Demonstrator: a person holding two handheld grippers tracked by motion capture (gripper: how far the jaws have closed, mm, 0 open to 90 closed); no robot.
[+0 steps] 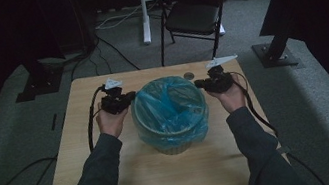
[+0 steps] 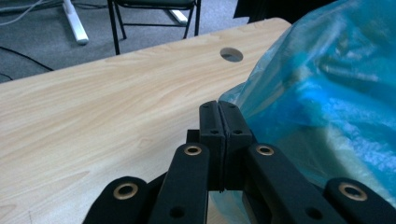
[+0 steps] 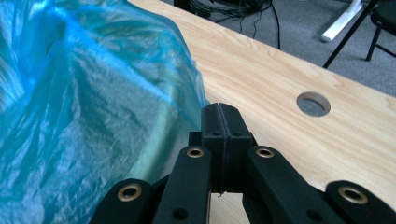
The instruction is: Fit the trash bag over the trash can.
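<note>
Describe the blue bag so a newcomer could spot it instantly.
Find the pale wooden table; at its middle stands a round bin. The blue bag lines it, folded over the rim. It is the sole translucent, crinkled blue thing, sitting between the two black grippers.
</note>
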